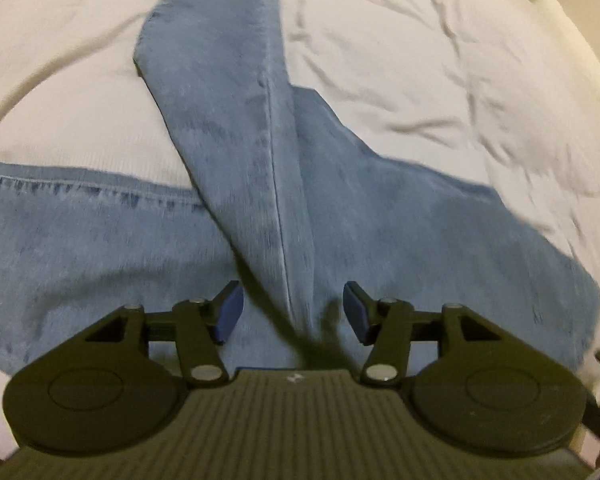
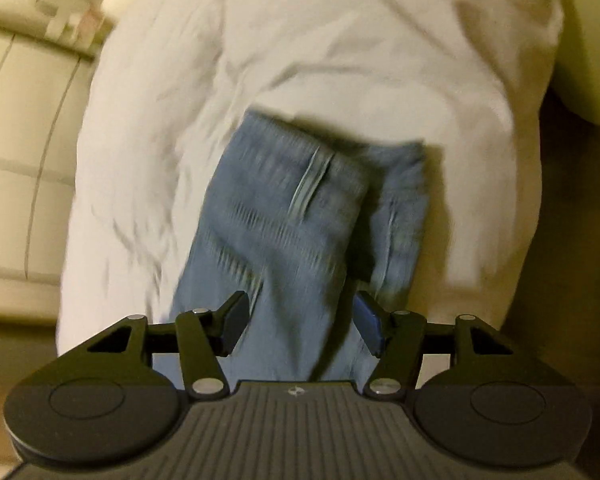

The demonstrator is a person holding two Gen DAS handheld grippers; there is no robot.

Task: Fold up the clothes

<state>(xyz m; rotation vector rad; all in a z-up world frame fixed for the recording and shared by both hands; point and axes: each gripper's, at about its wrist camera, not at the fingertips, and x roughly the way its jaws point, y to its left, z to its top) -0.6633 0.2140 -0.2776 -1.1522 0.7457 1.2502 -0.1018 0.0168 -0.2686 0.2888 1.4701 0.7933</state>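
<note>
Nearest to me in the left wrist view, my left gripper (image 1: 293, 312) is hovering over the jeans (image 1: 236, 152) with its jaws spread wide, the blue pads (image 1: 229, 312) standing apart on either side of a leg seam and gripping nothing. The denim is lying under and ahead of the gripper, spread on the bed sheet (image 1: 420, 60). One leg is running away from me up the middle of the view, crossing over another band of denim that is stretching off to the left and right, and its hem is ending well up the sheet. The pale sheet is wrinkling around it, more so toward the right.

In the right wrist view, my right gripper (image 2: 300, 322) is likewise holding its jaws wide, with blurred denim passing between the pads; I am seeing no grip on the cloth. The jeans (image 2: 292, 216) are reaching forward from the gripper as a short doubled piece, with a lighter seam running up the middle and the far edge ending on the white sheet (image 2: 340, 40). Motion blur is smearing the detail here. Beyond the sheet on the left, a cream padded surface with stitched lines (image 2: 16, 120) is showing.
</note>
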